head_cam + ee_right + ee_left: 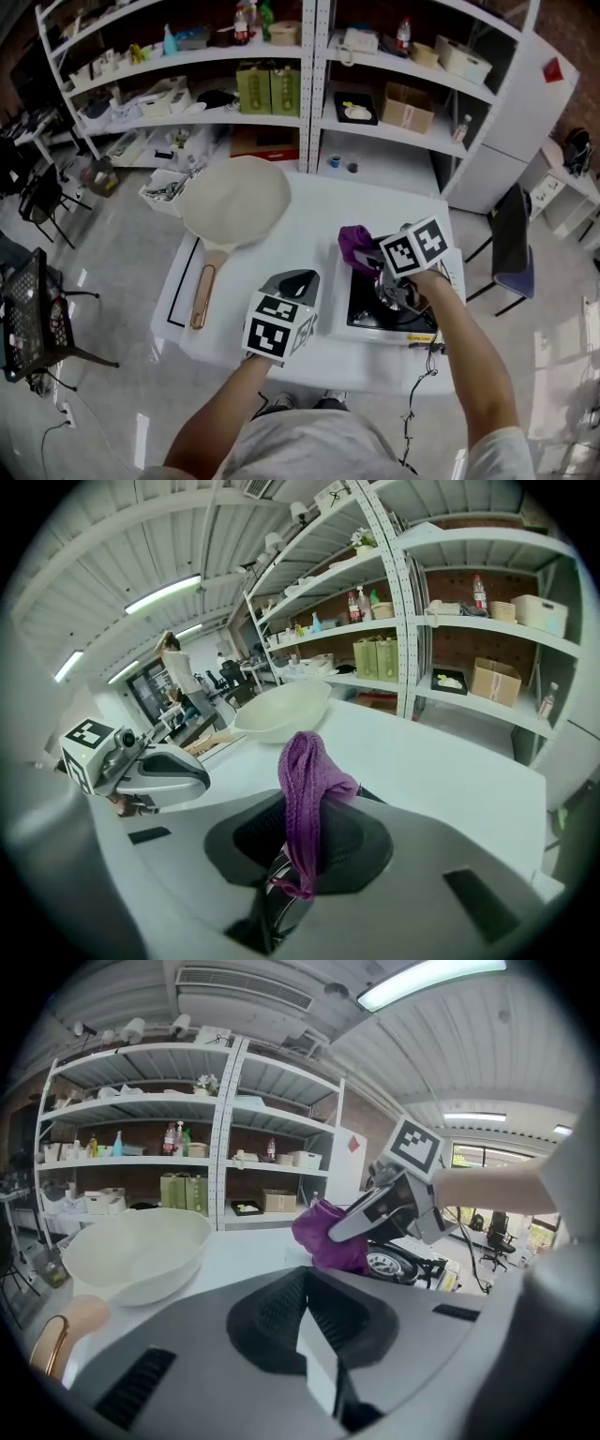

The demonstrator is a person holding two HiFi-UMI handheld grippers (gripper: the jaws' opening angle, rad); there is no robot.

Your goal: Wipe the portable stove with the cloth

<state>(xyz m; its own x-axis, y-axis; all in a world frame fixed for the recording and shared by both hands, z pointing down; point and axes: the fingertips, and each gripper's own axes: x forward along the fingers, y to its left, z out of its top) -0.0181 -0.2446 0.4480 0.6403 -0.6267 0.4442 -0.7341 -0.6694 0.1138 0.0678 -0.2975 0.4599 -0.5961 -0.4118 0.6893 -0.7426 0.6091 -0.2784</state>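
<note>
Right now the right tongs (302, 860) are clamped on the purple cloth (306, 775), which stands up in a bunched fold from between the closed jaws. Seen from the head view, the cloth (353, 240) sits at the far left corner of the portable stove (362, 315); whether it touches the stove cannot be told. The stove lies on the right part of the white tabletop (314, 216), with its round burner (401, 1265) just beside the cloth. The left tongs (312, 1326) are together with nothing between them, held low over the tabletop's near edge, left of the stove. A big white pan (234, 201) with a copper-coloured handle (202, 295) rests on the tabletop's left side. Shelving (309, 94) stands behind.
</note>
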